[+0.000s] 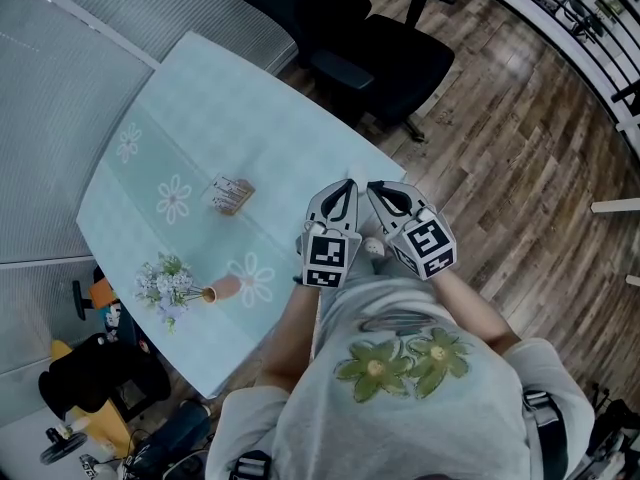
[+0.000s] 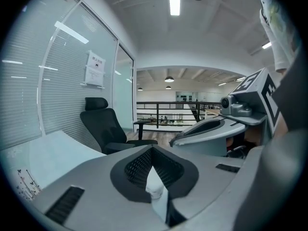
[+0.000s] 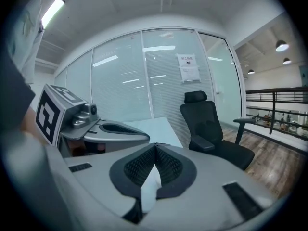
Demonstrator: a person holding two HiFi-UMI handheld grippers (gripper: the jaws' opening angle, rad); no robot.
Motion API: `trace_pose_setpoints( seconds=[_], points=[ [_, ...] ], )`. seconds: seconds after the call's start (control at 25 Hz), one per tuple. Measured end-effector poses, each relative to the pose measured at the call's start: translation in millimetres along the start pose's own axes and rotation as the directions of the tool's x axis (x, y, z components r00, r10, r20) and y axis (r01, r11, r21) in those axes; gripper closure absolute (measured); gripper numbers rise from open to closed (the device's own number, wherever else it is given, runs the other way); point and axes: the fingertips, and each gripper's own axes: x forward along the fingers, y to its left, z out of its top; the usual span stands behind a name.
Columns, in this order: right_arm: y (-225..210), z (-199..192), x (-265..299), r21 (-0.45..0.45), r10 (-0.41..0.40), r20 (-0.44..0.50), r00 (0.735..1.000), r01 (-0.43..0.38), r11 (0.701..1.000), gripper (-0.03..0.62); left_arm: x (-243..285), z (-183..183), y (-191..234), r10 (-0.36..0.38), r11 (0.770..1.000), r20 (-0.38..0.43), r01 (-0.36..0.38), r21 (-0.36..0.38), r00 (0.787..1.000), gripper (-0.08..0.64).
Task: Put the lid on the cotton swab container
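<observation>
The cotton swab container is a small clear box lying on the pale blue flowered tablecloth, left of both grippers. I cannot make out a separate lid. My left gripper and right gripper hang side by side over the table's near edge, close to the person's body, well clear of the container. In the left gripper view the left gripper has its jaws together with nothing held. The right gripper is likewise shut and holds nothing. Each gripper shows in the other's view, level beside it.
A small vase of flowers stands near the table's left corner. A black office chair sits beyond the far edge on the wooden floor. Glass walls with blinds run along the left. Bags lie beside the table.
</observation>
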Motion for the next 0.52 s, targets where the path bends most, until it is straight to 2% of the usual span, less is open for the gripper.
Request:
trace_pose_setpoints(
  seconds=[0.52],
  points=[
    [3.3, -2.5, 1.7, 0.006, -0.002, -0.009, 1.000, 0.002, 1.000, 0.595, -3.1, -8.7, 1.9, -0.004, 1.000, -0.020, 0.004, 0.004, 1.000, 0.560]
  ],
)
